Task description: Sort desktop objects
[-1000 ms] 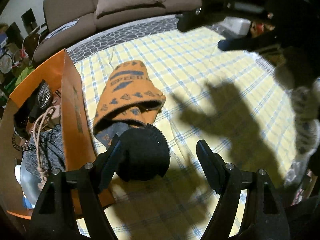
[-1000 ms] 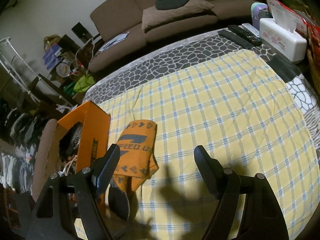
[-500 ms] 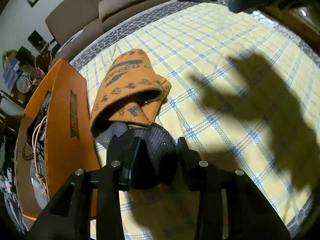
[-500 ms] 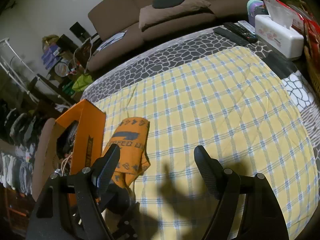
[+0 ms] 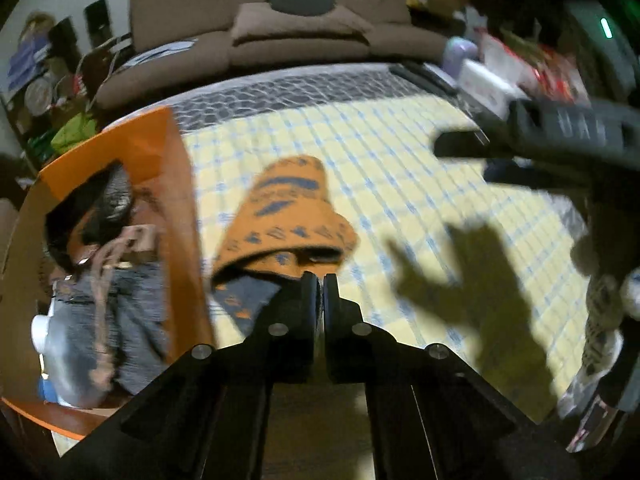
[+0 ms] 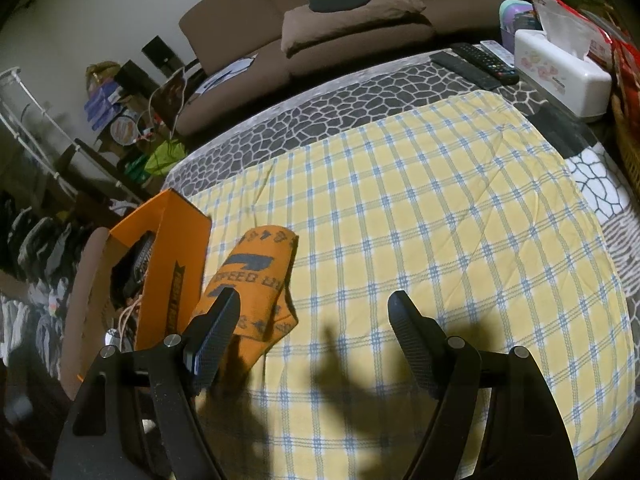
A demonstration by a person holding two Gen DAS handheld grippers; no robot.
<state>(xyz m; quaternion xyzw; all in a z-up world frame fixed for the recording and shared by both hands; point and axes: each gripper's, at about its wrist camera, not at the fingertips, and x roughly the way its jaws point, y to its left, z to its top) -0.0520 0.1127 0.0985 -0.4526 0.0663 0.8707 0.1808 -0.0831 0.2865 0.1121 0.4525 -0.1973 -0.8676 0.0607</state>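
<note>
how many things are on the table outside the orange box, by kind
orange knit hat: 1
remote controls: 3
tissue box: 1
total: 5
The orange box and its contents are not counted, nor the clutter past the tissue box, which is too cut off to tell.

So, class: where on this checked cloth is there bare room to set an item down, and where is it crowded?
Bare: the checked cloth from the orange sock across to the tissue box and remotes. Crowded: the left edge, where the sock lies beside the full orange box.
</note>
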